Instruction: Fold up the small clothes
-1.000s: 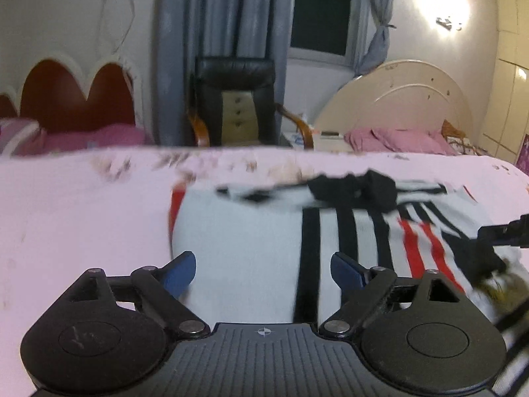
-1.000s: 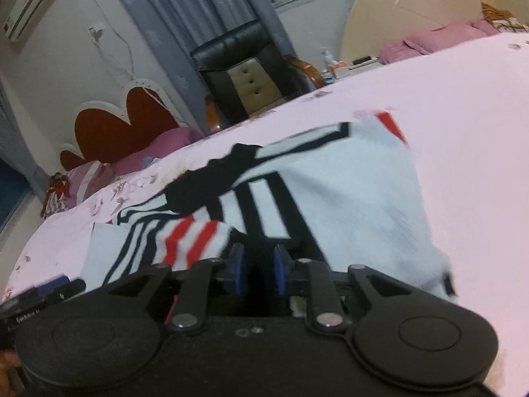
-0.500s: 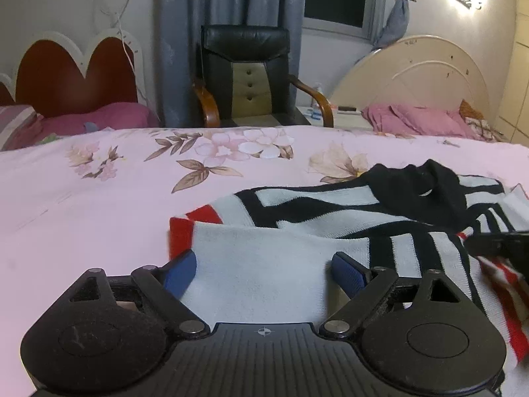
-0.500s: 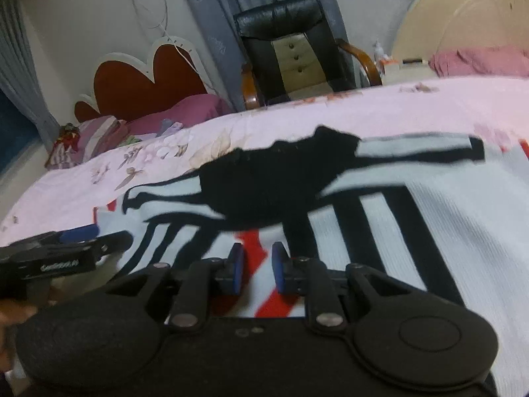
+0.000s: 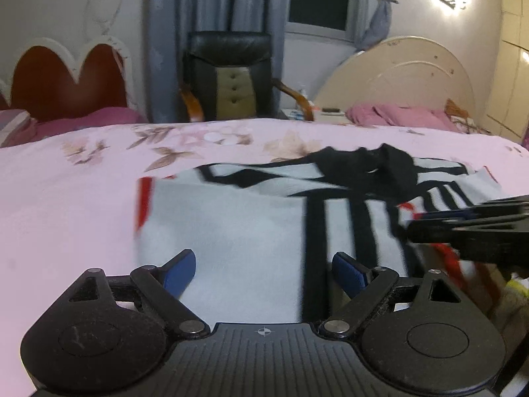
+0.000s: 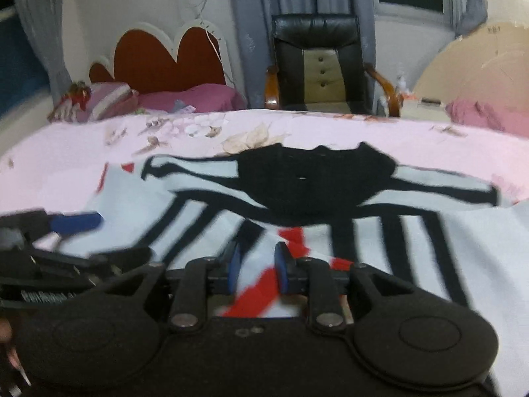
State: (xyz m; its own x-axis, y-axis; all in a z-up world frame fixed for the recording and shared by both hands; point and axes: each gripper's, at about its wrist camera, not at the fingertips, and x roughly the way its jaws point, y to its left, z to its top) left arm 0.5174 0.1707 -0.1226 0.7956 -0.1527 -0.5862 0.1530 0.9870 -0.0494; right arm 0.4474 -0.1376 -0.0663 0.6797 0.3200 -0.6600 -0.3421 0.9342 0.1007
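Note:
A small white knit sweater (image 5: 251, 231) with black stripes, red trim and a black collar (image 5: 370, 165) lies on the pink floral bedsheet (image 5: 66, 198). It also shows in the right wrist view (image 6: 463, 238). My left gripper (image 5: 264, 268) is open over the sweater's near edge, with nothing between its blue pads. My right gripper (image 6: 256, 266) has its jaws close together with a red-and-white striped fold of the sweater between them. It enters the left wrist view from the right (image 5: 469, 225). The left gripper shows at the left of the right wrist view (image 6: 66, 225).
A black and tan armchair (image 5: 231, 76) stands behind the bed by grey curtains. A red scalloped headboard (image 5: 66, 79) with pink pillows is at the far left. A cream headboard (image 5: 396, 79) with pink bedding is at the far right.
The right gripper has swung to face the collar square on and its pads stand slightly wider around the striped fold. The left gripper has stayed open and shifted over the sweater's near edge.

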